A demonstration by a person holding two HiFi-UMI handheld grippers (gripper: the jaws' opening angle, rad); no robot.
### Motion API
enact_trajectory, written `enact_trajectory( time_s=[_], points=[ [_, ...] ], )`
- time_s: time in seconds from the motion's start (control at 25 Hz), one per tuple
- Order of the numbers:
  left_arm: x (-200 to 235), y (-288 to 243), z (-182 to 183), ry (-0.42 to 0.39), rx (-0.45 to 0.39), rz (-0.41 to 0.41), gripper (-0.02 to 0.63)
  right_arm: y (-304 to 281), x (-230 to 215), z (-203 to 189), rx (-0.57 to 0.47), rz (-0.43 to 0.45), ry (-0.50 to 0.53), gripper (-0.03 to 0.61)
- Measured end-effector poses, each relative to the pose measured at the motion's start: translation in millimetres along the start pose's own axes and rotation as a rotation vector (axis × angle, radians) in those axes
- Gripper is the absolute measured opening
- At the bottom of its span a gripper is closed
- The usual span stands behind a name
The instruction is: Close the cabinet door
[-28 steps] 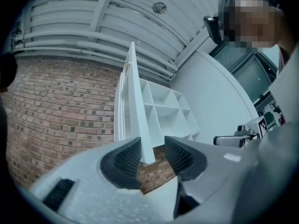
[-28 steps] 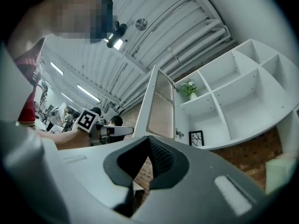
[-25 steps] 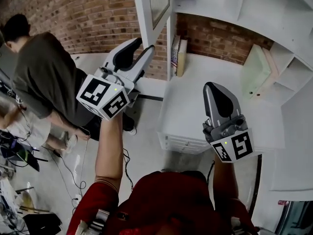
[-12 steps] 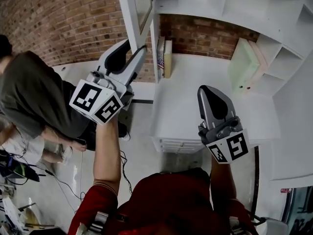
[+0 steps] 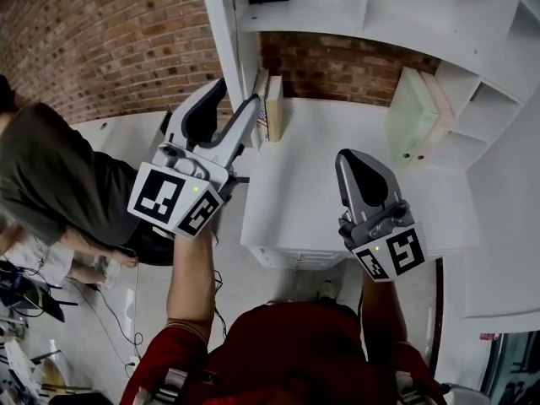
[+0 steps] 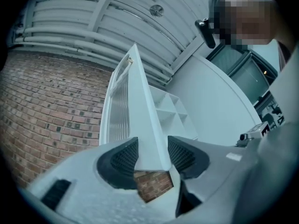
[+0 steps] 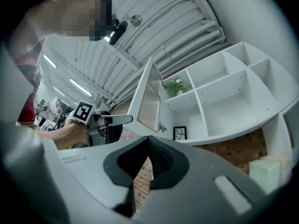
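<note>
Jaws of left gripper (image 6: 152, 143) were opening, with lower edge of cabinet door (image 6: 140, 107) between pads, not clamped. Right gripper (image 5: 356, 160) had jaws together, empty, above counter (image 5: 321, 188) near its front edge. Door stood wide, edge-on at left end of cabinet (image 5: 405, 7). We judged risks: freed door stalling ajar; pad snagging edge on withdrawal, dragging it wider; left gripper knocking books (image 5: 272, 108) at counter's back left corner.
</note>
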State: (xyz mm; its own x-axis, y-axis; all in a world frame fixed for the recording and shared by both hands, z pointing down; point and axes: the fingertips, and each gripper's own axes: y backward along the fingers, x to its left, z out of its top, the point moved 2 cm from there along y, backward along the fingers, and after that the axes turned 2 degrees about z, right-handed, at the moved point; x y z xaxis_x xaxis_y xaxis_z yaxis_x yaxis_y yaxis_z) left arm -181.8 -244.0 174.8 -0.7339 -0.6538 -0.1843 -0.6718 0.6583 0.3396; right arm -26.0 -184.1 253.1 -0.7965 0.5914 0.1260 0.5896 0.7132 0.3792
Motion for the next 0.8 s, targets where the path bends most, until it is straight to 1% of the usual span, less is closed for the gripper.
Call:
enact_trajectory(
  time_s=[0.16, 0.48, 0.8],
  points=[
    [-8.8, -11.8, -2.9, 0.019, -0.028, 0.041, 0.198, 7.7, -27.8, -2.6, -0.008, -0.005, -0.010, 0.013],
    [-31.5, -45.8, -13.2, -0.015, -0.024, 0.089, 0.224, 17.3, -73.9, -10.6, -0.031, 0.017, -0.027, 0.014],
    [-46.9, -75.9, -20.4, -0.035, -0.032, 0.119, 0.244, 14.9, -106.0, -14.2, -0.030, 0.050, -0.029, 0.013]
  ],
)
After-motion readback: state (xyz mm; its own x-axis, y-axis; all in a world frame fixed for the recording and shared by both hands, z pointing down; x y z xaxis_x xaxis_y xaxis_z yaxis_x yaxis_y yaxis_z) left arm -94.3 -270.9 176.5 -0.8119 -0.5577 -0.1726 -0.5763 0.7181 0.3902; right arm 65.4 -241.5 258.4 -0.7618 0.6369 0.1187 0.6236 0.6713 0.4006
